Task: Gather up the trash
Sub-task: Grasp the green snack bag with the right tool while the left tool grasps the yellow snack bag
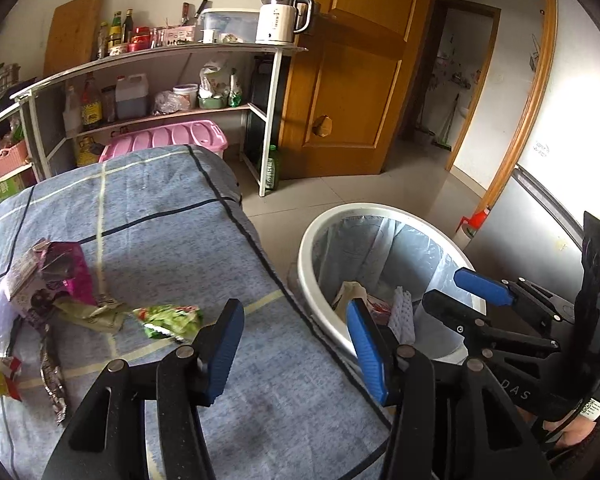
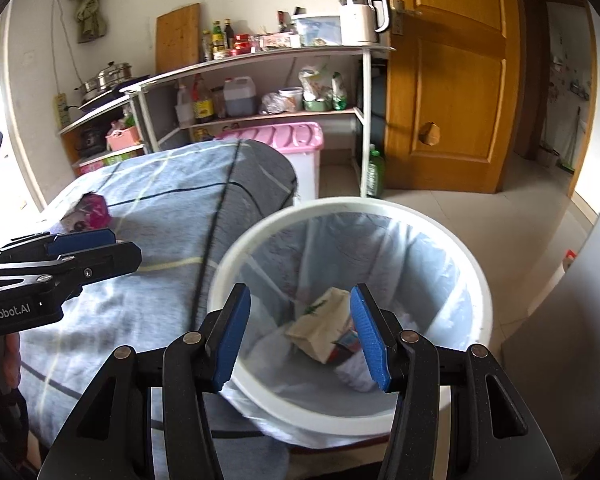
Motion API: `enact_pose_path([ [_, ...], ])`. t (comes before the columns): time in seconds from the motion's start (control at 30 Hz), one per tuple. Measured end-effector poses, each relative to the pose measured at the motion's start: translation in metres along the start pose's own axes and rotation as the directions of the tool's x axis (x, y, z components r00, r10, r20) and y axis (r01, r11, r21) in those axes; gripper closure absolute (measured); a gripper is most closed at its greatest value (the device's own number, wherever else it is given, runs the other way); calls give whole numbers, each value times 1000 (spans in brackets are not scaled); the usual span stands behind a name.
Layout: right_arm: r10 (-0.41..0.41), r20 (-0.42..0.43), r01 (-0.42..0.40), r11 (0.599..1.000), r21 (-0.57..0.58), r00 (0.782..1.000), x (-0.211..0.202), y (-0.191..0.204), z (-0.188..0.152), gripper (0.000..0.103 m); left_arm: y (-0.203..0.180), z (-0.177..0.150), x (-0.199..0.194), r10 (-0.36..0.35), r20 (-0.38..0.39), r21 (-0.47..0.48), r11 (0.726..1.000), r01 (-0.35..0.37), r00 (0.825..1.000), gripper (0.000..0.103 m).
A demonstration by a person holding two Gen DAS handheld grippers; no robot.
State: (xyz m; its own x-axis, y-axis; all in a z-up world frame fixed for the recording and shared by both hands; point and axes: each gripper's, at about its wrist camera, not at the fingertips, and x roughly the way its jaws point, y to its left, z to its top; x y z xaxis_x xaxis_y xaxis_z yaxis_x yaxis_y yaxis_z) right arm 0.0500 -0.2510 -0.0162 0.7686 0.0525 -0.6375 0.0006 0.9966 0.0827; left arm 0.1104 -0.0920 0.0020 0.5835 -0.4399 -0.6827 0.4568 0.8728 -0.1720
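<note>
we see left gripper (image 1: 296, 344) half open, empty | right gripper (image 2: 300, 338) half open, empty above bin (image 2: 482, 280) | green wrapper (image 1: 168, 320) on bed, ten o'clock of left gripper | light, crinkly, slippery; we pinch its raised fold

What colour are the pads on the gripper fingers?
Blue, on black fingers; clearest in the right wrist view.

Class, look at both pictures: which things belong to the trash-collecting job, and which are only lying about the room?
Part of the job:
green wrapper
pink carton
bin
left tongs
right tongs

Just lying about:
kettle
pink box
green bottle
</note>
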Motion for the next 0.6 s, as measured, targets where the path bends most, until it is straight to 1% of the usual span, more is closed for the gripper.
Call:
enact_pose_path([
  [0.13,46,7,-46,998,-39,999,1,25,4,50,28,-10,-22,35,22,-50,998,-34,999,49],
  [0.3,104,-4,-104,992,-72,995,9,53,8,50,62,-24,-43,109,29,-95,990,-106,994,49],
  [0.4,140,-16,-141,985,-97,990,16,70,10,50,84,-32,-55,145,33,-137,981,-139,989,49],
  [0.53,202,-53,-207,970,-128,978,29,95,14,50,116,-42,-72,201,35,-201,961,-190,979,48],
  [0.6,222,-67,-229,964,-135,973,35,105,15,50,130,-48,-79,228,37,-218,952,-215,973,45],
])
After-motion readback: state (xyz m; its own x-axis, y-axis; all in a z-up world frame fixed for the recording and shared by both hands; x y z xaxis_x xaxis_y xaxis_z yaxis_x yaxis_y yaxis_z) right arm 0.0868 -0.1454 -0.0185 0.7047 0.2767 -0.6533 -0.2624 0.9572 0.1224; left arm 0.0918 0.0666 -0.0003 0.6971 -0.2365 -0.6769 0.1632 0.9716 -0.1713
